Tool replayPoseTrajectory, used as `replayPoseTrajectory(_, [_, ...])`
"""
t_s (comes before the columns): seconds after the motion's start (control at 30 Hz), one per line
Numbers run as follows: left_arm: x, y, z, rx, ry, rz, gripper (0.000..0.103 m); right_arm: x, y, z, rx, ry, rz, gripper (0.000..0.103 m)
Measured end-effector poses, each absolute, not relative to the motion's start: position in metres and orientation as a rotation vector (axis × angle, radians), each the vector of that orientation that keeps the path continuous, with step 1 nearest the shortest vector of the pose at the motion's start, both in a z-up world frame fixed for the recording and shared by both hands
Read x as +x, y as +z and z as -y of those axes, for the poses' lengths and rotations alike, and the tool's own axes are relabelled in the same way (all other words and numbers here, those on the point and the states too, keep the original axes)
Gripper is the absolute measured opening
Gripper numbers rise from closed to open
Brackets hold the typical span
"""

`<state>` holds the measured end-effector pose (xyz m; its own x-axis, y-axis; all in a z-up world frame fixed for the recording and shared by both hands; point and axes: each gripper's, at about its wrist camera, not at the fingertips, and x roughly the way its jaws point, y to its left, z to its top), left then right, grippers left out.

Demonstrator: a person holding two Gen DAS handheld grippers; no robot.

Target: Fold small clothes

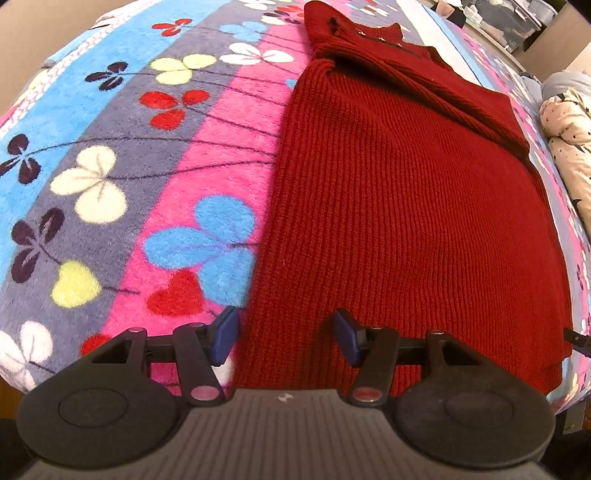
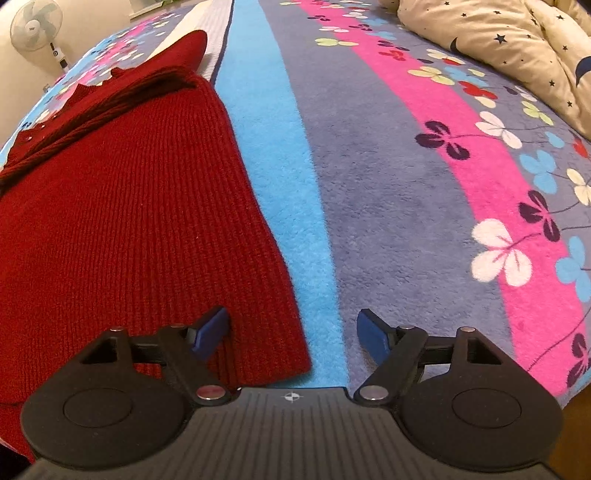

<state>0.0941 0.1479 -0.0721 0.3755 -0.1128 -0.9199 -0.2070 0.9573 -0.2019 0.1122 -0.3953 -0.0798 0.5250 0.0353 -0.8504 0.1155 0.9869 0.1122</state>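
A dark red ribbed knit sweater (image 1: 399,206) lies flat on a flowered fleece blanket (image 1: 122,173), with a sleeve folded across its far part. My left gripper (image 1: 286,338) is open over the sweater's near left corner, its jaws astride the left edge. In the right wrist view the same sweater (image 2: 129,221) fills the left half. My right gripper (image 2: 293,332) is open over its near right corner, left finger above the knit, right finger above the blanket (image 2: 388,221).
A cream quilt with stars (image 2: 509,44) is bunched at the far right of the bed; it also shows in the left wrist view (image 1: 569,140). A white standing fan (image 2: 35,20) stands beyond the bed's far left. The bed's near edge runs just under both grippers.
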Motion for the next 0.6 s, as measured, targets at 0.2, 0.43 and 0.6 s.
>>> replayPoseTrajectory(0.2, [0.089, -0.073, -0.150, -0.324, 0.078, -1.190, 0.062, 0.112, -0.076, 0.389, 0.162, 0.027, -1.001, 0.034])
replayPoseTrajectory(0.43, [0.081, -0.074, -0.152, -0.338, 0.102, -1.185, 0.062, 0.108, -0.066, 0.386, 0.165, 0.069, -0.978, 0.013])
replayPoseTrajectory(0.6, [0.078, -0.074, -0.151, -0.331, 0.113, -1.182, 0.061, 0.111, -0.071, 0.383, 0.133, 0.046, -1.000, 0.029])
